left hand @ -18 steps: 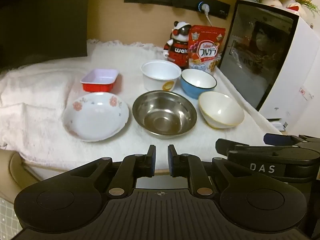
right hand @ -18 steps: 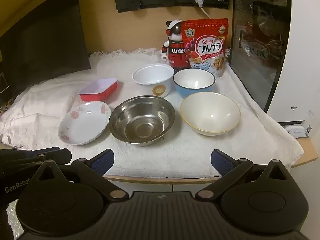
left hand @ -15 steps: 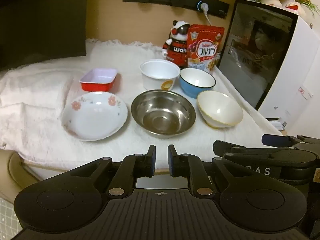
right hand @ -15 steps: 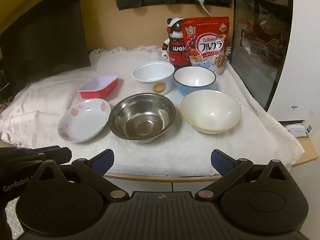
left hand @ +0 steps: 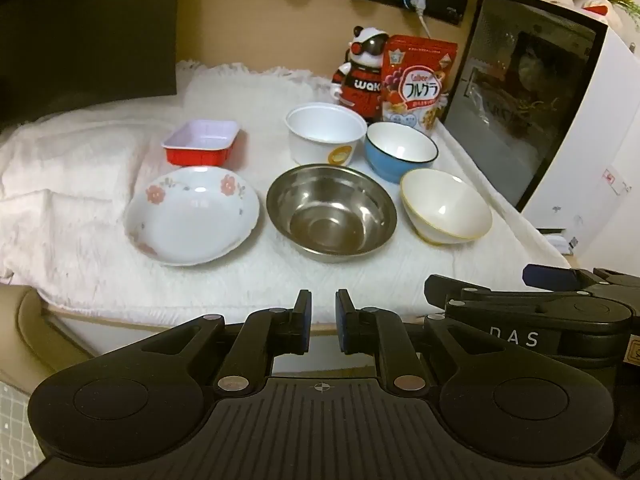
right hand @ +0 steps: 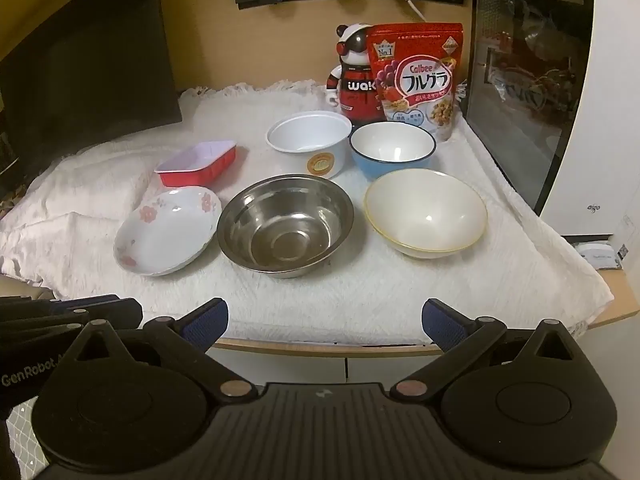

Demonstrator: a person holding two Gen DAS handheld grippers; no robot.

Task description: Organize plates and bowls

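On a white cloth stand a flowered plate (left hand: 192, 216) (right hand: 166, 230), a steel bowl (left hand: 331, 212) (right hand: 285, 224), a cream bowl (left hand: 446, 206) (right hand: 426, 212), a blue bowl (left hand: 400, 151) (right hand: 392, 148), a white plastic bowl (left hand: 325, 133) (right hand: 308, 142) and a red tray (left hand: 201, 146) (right hand: 196, 162). My left gripper (left hand: 322, 322) is shut and empty, held before the table's front edge. My right gripper (right hand: 324, 322) is open and empty, also short of the edge, and shows in the left wrist view (left hand: 532, 308).
A robot figure (right hand: 354, 76) and a cereal bag (right hand: 418, 76) stand at the back. A white appliance with a dark glass door (right hand: 528, 92) is at the right. A dark monitor (right hand: 80, 68) is at the back left. The table's front edge (right hand: 320, 346) is just ahead.
Both grippers have drifted slightly; the dishes sit a little higher in both views. No dish has moved and the jaws are unchanged.
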